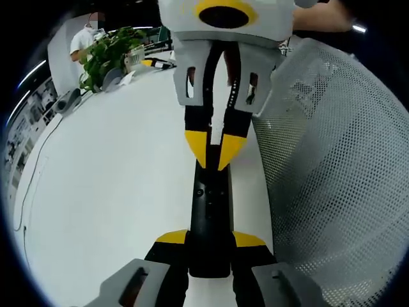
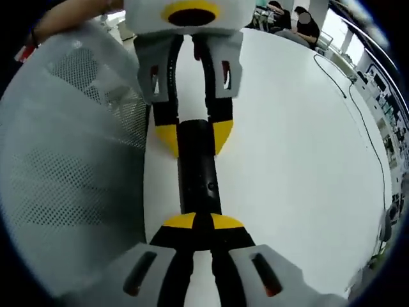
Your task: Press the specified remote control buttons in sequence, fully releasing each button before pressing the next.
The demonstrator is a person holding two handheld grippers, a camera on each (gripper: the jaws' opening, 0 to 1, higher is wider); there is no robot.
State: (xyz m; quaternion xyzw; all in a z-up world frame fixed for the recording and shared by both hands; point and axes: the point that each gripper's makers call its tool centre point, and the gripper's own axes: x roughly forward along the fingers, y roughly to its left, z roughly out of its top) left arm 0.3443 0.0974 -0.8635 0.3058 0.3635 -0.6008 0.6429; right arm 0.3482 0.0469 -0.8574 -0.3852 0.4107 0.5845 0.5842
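Left claw (image 1: 211, 240) is clamping the black remote (image 1: 211, 211) over the white bench (image 1: 108, 192); right claw (image 1: 214, 157), clenched, is pressing its tips on a button. Next: lift fully off.

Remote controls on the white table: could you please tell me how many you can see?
1. A slim black remote control lies on the white table beside a white mesh chair back, held at one end by the left gripper, with the right gripper over its other end.
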